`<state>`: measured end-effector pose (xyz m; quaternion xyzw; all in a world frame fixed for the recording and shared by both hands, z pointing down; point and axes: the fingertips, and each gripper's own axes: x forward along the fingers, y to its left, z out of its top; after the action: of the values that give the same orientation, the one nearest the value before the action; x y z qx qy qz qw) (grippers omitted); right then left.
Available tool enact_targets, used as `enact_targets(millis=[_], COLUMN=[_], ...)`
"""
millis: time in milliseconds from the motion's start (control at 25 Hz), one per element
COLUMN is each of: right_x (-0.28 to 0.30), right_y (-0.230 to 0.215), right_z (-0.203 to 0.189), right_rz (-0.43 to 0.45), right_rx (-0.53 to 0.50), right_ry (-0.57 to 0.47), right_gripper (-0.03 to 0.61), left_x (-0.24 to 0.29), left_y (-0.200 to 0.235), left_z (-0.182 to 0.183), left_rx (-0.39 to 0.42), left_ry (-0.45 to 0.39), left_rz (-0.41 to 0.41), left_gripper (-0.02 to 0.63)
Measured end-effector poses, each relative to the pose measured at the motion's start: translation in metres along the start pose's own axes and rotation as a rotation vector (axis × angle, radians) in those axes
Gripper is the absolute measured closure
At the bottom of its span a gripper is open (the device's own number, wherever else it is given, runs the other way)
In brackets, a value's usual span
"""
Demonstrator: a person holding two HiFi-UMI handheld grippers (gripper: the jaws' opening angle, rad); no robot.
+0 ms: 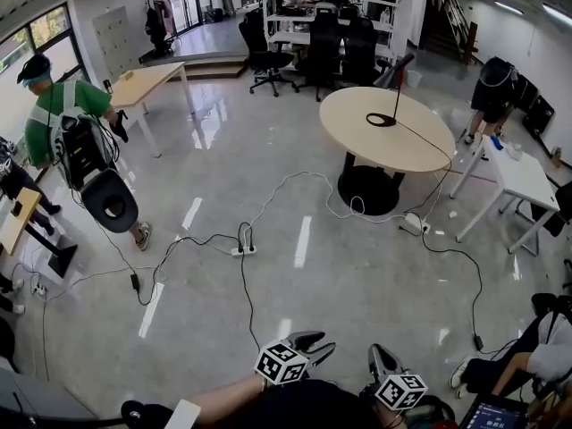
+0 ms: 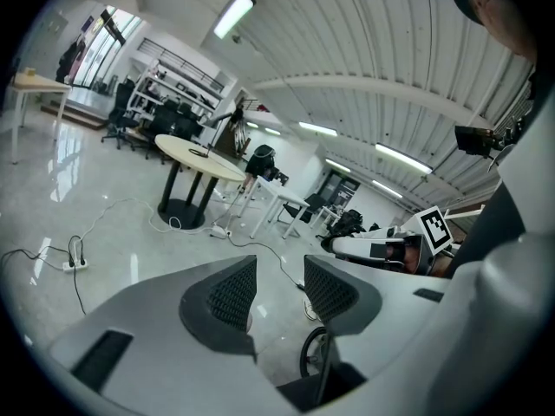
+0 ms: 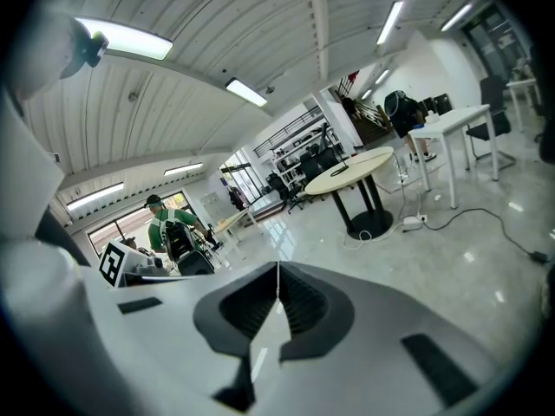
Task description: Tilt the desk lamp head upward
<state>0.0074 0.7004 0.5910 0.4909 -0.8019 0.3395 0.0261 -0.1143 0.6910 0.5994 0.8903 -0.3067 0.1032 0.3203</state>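
Desk lamp (image 1: 396, 92) stands mid round table (image 1: 420, 150); both claws well short of table, floor between. Left gripper (image 2: 279, 277) jaws apart, empty; right gripper (image 3: 277, 295) pinched shut, empty. Imo: walk up first, steady base, nudge head up slowly from underneath. Thin stem, looks tippy.

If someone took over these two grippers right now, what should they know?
Left gripper: open, empty.
Right gripper: shut, empty.
Both are held low by the person, far from the job.
Lamp: on the round table across the floor, nothing touching it.
Done: nothing yet.
Left: walk over, grip the lamp's head, tilt it up.
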Motion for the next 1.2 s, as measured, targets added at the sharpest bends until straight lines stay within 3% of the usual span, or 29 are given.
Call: enact_targets(millis=[480,680,840,1000,1200], right_x=[-0.008,0.023,0.072,0.121,0.163], right_y=[0.009,-0.001,0.001,-0.005,-0.032], right_z=[-0.014,-0.011,0.001,0.038,0.09], right_rz=[-0.063,-0.056,0.033,0.118,0.149], right_rx=[0.018,0.035,0.026,-0.004,0.004], right_ry=[0.015,0.069,0.096,0.094,0.051], right_gripper=[0.574,0.574,0.574,0.574,0.574], left_x=[-0.02,-0.016,-0.016,-0.009,0.027], left_y=[0.011,0.032,0.069,0.107,0.127], left_z=[-0.022,-0.019,0.0,0.035,0.09], left_rx=[-0.045,-0.068,-0.073,-0.091,-0.056], left_ry=[0.017,0.026,-0.001,-0.06,-0.095], left_rz=[0.012,0.05,0.142,0.251,0.278], left_gripper=[0.434,0.434,0.434,0.436,0.434])
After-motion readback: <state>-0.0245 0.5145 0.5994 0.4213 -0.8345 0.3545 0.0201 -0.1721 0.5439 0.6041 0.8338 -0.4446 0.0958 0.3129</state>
